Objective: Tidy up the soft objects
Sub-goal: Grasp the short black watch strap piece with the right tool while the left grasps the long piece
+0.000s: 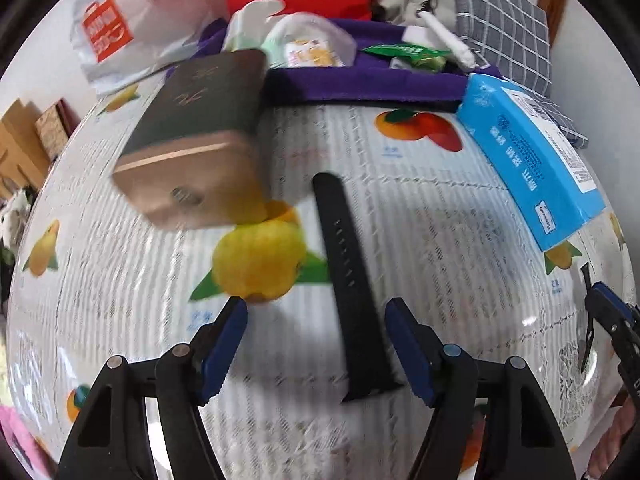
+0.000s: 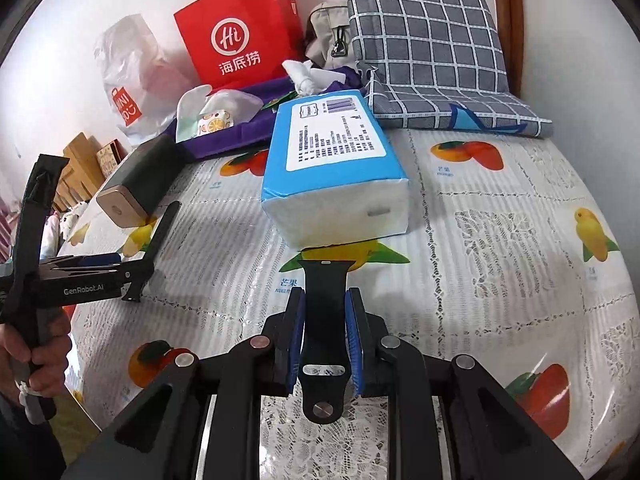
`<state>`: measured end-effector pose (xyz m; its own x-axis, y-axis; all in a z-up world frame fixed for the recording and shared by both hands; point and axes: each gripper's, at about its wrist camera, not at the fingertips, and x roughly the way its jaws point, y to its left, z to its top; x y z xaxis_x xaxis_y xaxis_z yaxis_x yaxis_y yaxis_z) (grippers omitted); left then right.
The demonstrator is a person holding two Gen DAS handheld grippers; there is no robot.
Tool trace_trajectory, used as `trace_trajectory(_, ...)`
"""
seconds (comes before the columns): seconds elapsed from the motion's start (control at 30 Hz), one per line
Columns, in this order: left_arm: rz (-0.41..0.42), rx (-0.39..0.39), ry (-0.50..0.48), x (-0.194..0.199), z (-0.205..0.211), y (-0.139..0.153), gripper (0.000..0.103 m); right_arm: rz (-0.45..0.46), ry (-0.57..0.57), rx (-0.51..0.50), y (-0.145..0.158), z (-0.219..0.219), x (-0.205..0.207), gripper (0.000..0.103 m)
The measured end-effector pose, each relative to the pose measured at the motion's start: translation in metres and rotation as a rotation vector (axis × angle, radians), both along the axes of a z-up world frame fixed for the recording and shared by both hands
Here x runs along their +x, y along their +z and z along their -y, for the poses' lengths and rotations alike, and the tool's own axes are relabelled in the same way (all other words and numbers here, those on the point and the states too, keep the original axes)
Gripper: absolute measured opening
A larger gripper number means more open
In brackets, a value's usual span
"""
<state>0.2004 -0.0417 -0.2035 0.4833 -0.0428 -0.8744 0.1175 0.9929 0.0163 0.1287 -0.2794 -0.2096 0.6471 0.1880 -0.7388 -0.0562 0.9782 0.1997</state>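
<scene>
Two black watch-strap halves are in play. One strap [image 1: 352, 292] lies flat on the fruit-print tablecloth [image 1: 440, 240], between the fingers of my left gripper [image 1: 316, 312], which stands open above it and closer to it on the right side. The right wrist view has this strap [image 2: 160, 232] at the left, under the left gripper [image 2: 136, 272]. The other strap half [image 2: 324, 320], with a metal pin at its near end, is clamped between the blue pads of my right gripper [image 2: 325, 296], held just above the cloth. The right gripper [image 1: 596, 308] shows at the left wrist view's right edge.
A blue tissue pack [image 2: 336, 160] lies ahead of the right gripper. A dark box with a gold end [image 1: 192, 136] sits at the left. Behind are a purple cloth [image 2: 240, 128] with small packets, a red paper bag [image 2: 244, 32] and a checked cushion [image 2: 432, 48]. A hand [image 2: 36, 352] grips the left tool.
</scene>
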Motion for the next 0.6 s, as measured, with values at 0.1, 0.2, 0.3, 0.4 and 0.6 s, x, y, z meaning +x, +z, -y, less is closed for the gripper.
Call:
trace_trajectory(0.1, 0.041, -0.014, -0.036, 0.008, 0.011, 0.003, 0.021, -0.006, 0.007, 0.003, -0.003, -0.002, 0.000, 0.020)
trace_trajectory(0.2, 0.033, -0.015, -0.044, 0.011, 0.014, 0.003, 0.020, -0.012, 0.002, 0.006, -0.005, -0.001, 0.000, 0.020)
trace_trajectory(0.3, 0.035, -0.038, -0.043, 0.010, 0.010, 0.002, 0.021, -0.031, -0.001, 0.007, -0.011, 0.001, 0.004, 0.020)
trace_trajectory(0.4, 0.040, -0.051, -0.049, 0.011, 0.011, 0.002, 0.026, -0.029, 0.008, 0.008, -0.016, 0.002, 0.005, 0.021)
trace_trajectory(0.6, 0.051, -0.014, -0.070, 0.018, 0.022, 0.000, 0.035, -0.035, 0.026, -0.047, -0.017, 0.001, 0.000, 0.022)
